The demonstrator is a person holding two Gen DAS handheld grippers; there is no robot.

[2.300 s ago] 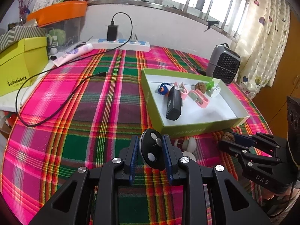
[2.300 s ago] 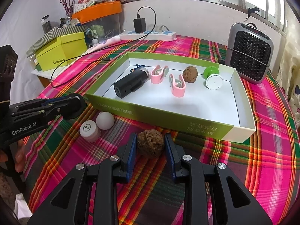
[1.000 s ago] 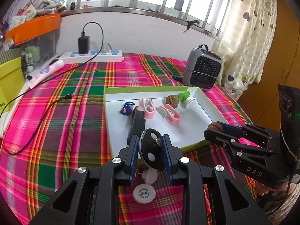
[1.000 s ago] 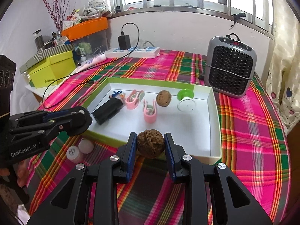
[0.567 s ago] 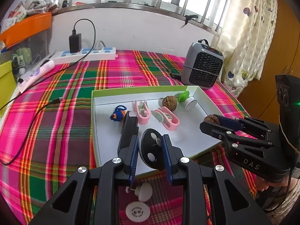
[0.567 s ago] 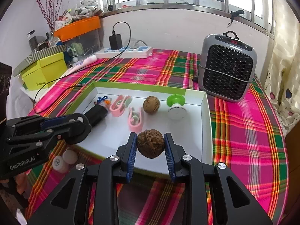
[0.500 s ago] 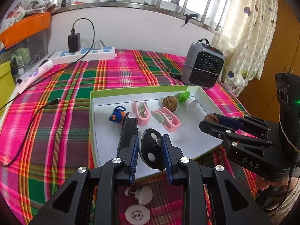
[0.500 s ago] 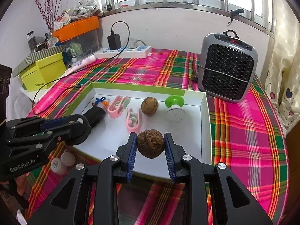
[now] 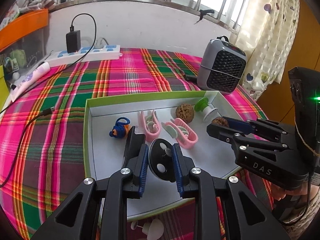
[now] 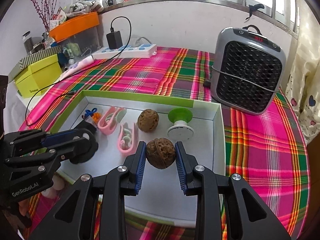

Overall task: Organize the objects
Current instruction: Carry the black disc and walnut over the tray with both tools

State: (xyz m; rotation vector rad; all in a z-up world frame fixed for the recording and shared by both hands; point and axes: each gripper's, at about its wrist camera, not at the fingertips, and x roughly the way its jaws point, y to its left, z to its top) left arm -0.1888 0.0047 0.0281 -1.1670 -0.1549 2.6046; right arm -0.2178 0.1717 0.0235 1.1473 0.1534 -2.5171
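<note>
Table covered by a woven plaid cloth (image 10: 260,154) in pink, green and orange, matt; on it a shallow cardboard box with green outer walls (image 10: 138,96) and a smooth matt white paper lining. Left black plastic gripper (image 9: 161,161) has ribbed blue pads and bright metal screw heads, clamped on a glossy black plastic disc (image 9: 162,165); right black plastic gripper (image 10: 161,158), same finish, is clamped on a rough, wrinkled brown walnut (image 10: 161,155). In the box near its far edge: a second rough brown walnut (image 10: 148,120), two smooth pink plastic clips (image 10: 126,138), a small blue yarn toy (image 9: 119,128); at the table's far right corner, a grey plastic heater with black mesh grille (image 10: 249,74), semi-gloss.
</note>
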